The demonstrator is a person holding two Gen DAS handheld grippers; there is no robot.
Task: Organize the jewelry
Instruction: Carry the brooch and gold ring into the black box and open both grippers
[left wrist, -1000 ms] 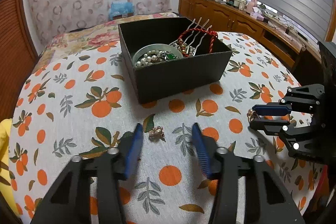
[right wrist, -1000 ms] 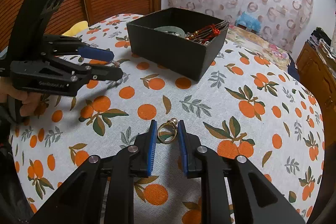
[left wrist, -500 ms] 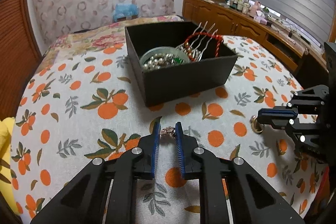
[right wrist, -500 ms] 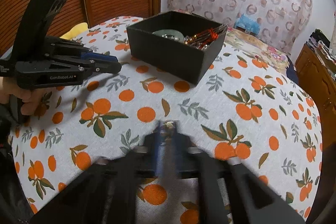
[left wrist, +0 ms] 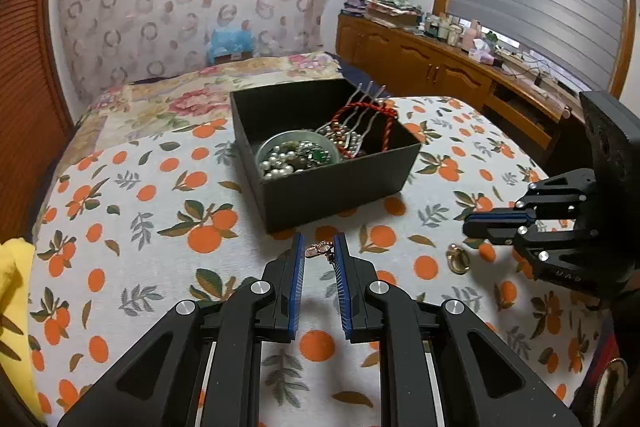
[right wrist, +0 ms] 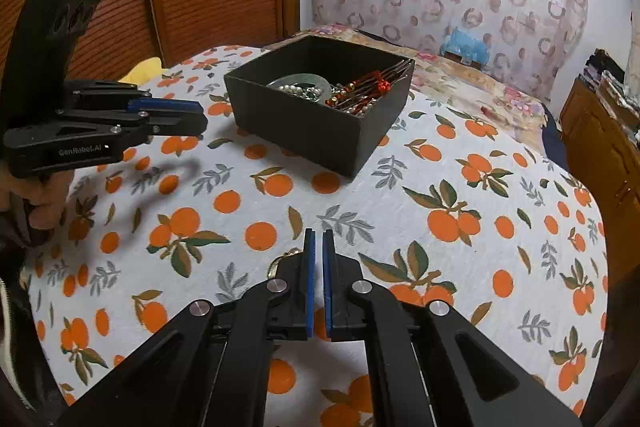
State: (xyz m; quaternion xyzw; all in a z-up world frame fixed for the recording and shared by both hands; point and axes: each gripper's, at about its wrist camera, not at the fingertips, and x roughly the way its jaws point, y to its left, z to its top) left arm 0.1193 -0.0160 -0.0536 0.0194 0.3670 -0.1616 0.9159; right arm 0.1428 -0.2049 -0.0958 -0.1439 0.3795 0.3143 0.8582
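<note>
Two claws are closed: the left claw [left wrist: 319, 251] pinches a small earring [left wrist: 319, 249], seemingly lifted, while the right claw [right wrist: 319, 247] has clenched on nothing. The gold ring [right wrist: 281, 261], half hidden left of its fingers, slipped out onto the bedspread [right wrist: 400, 195].

White tablecloth [left wrist: 132, 211] printed with oranges and green leaves; black box [left wrist: 340, 183] holding white pearls [left wrist: 276, 165] and red cord [left wrist: 386, 125]; black grippers, blue pads [left wrist: 297, 287].
</note>
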